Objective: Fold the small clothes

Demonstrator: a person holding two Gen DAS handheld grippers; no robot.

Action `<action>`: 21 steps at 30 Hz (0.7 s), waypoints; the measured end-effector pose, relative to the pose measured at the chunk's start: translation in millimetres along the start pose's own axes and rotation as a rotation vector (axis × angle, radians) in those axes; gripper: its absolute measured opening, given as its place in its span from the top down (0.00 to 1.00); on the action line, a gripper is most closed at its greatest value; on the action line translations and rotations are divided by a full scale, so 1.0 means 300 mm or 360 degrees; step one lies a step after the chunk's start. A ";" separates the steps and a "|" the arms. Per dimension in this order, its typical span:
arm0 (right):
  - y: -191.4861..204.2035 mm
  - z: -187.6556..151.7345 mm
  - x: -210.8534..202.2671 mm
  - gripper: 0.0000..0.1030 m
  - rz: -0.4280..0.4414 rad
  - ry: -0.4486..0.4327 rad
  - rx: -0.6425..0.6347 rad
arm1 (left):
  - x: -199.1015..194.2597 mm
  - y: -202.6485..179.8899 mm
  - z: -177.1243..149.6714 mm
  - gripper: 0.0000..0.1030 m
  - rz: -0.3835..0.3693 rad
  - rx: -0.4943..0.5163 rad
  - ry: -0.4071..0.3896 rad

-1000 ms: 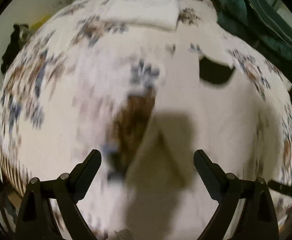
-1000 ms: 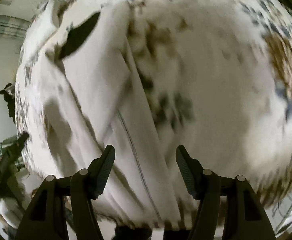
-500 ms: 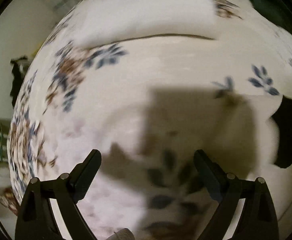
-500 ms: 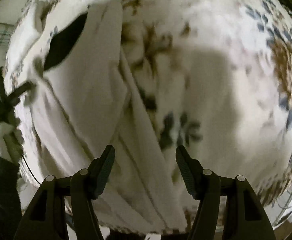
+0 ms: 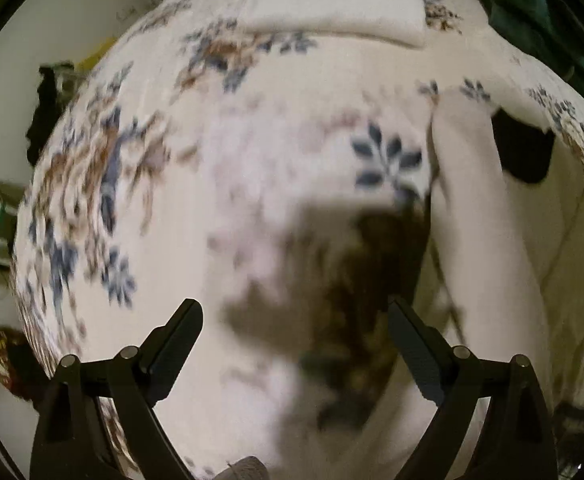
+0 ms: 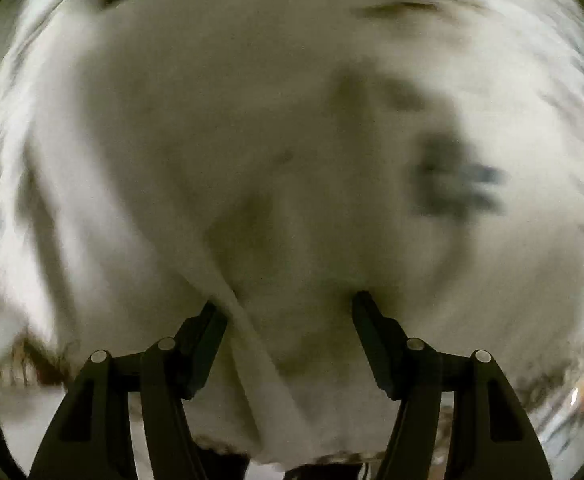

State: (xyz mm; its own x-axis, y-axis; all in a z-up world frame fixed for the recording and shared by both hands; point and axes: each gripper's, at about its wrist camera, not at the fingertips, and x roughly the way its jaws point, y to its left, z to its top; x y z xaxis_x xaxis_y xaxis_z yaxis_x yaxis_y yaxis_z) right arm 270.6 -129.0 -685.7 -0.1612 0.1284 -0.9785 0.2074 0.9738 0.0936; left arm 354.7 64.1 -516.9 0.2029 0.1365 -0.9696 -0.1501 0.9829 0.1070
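Observation:
A small white garment with a black patch lies on a floral bedspread, at the right of the left wrist view. My left gripper is open and empty, hovering over the bedspread to the left of the garment. In the right wrist view the picture is blurred; the white garment fills most of it. My right gripper is open, low over the cloth, with a folded edge running between its fingers.
A folded white cloth lies at the far side of the bed. Dark green fabric sits at the far right. The bed's left edge drops off to a wall and dark objects.
My right gripper has dropped close onto the white garment, which now fills its view. My left gripper has swung, so the garment shows further into view at its right.

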 end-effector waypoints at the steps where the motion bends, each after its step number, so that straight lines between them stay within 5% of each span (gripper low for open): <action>1: -0.042 0.003 -0.017 0.36 -0.0025 -0.0012 0.0057 | 0.004 0.011 -0.021 0.09 -0.0014 -0.0014 0.0024; 5: -0.160 -0.011 -0.102 0.36 0.0056 0.0013 0.0122 | -0.006 0.006 -0.135 0.09 -0.0033 -0.0019 0.0087; 9: -0.112 -0.087 -0.103 0.36 0.0155 0.0124 -0.0072 | 0.004 0.005 -0.213 0.09 -0.0050 0.0009 0.0150; 12: -0.130 -0.138 -0.039 0.36 -0.0070 0.0208 -0.0126 | 0.012 0.006 -0.262 0.09 -0.0053 0.0036 0.0209; 14: -0.213 -0.157 -0.022 0.36 -0.0143 0.0226 0.0023 | 0.011 0.014 -0.286 0.09 -0.0059 0.0036 0.0235; 21: -0.422 -0.200 -0.196 0.34 0.0157 0.0218 0.0339 | -0.013 0.077 -0.383 0.09 -0.0171 0.0046 0.0314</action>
State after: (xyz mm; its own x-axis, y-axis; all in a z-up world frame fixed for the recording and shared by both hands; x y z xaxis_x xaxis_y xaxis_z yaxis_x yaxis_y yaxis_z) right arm 196.0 -248.5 -629.0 -0.2562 0.2590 -0.9313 0.4243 0.8958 0.1324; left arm 239.3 72.2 -535.9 0.0225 0.0070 -0.9997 -0.1096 0.9940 0.0045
